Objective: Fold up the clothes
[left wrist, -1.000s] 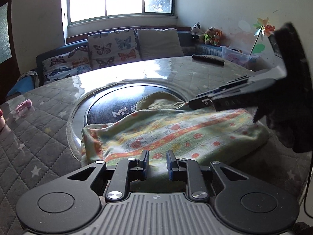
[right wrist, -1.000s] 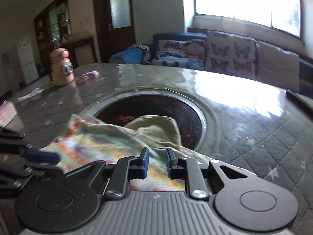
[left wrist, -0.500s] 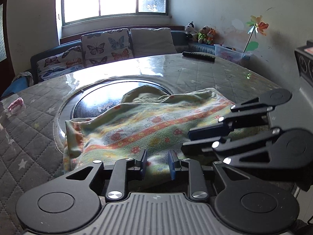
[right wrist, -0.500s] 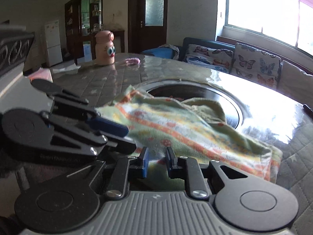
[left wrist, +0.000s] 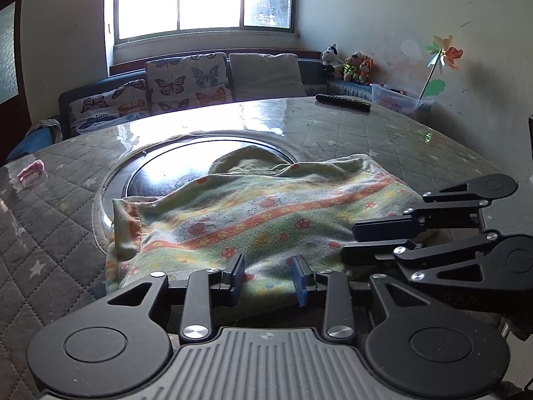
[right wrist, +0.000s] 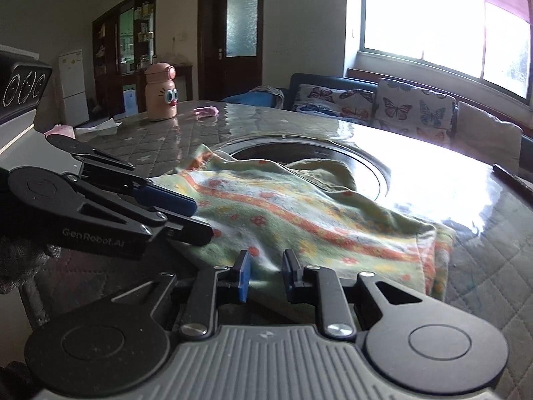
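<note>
A folded green cloth with orange stripes and a flower print (left wrist: 253,213) lies on the round table, partly over the dark glass disc; it also shows in the right wrist view (right wrist: 299,213). My left gripper (left wrist: 269,278) is open at the cloth's near edge, its blue pads apart and empty. My right gripper (right wrist: 265,276) is open at the same near edge, further right. Each gripper shows in the other's view: the right one (left wrist: 353,241) from the right, the left one (right wrist: 203,218) from the left.
The table (left wrist: 383,133) has a quilted grey cover under glass and a dark central disc (left wrist: 160,180). A remote (left wrist: 343,102) lies far right. A pink cartoon bottle (right wrist: 162,91), a pink item (right wrist: 206,111) and paper (right wrist: 96,126) sit at the far left. A sofa with butterfly cushions (left wrist: 186,81) is behind.
Both grippers have opened from nearly shut and let go of the cloth's near edge. The right gripper swung down from the far side to the near edge beside the left one.
</note>
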A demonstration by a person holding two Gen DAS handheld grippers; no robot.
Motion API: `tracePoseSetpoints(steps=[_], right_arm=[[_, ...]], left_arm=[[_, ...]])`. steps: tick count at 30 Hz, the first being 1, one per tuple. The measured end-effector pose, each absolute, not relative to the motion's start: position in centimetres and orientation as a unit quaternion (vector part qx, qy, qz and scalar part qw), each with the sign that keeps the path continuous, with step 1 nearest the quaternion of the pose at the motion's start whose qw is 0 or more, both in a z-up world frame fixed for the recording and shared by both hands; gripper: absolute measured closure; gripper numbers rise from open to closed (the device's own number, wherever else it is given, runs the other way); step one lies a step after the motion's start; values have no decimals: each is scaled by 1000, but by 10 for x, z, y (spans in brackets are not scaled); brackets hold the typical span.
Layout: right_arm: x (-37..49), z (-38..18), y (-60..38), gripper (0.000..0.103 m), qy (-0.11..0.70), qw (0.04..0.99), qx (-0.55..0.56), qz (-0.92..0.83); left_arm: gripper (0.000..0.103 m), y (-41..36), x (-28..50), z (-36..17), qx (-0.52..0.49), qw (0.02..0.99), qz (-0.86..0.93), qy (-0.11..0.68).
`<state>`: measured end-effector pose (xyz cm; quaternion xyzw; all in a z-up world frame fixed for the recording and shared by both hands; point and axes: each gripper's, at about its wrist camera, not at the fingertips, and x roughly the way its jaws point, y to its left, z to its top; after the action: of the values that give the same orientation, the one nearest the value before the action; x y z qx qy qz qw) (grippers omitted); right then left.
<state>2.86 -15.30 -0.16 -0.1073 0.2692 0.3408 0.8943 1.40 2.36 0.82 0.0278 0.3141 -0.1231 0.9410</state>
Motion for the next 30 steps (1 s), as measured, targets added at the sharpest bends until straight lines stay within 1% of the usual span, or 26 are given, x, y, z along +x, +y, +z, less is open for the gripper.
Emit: tracePoseSetpoints(steps=[9,15,22,29,30], right_arm=[[29,-6,-189,84,283,911,-87,287],[31,-2,-209,87,292,918,-72,258],[42,8,-203,82,275,926,-55,253],[54,-10,-203,81,296,921,-44,248],[54,-11,-203,81,297,921,-43,248]], left_arm=[[69,24,14,8,24,941,-122,314],[69,25,14,8,21,942,-122,313],[68,33,7,15,8,946,-108,306],[68,60,5,11,-25,946,-72,316],[67,65,4,10,-33,945,-69,319]])
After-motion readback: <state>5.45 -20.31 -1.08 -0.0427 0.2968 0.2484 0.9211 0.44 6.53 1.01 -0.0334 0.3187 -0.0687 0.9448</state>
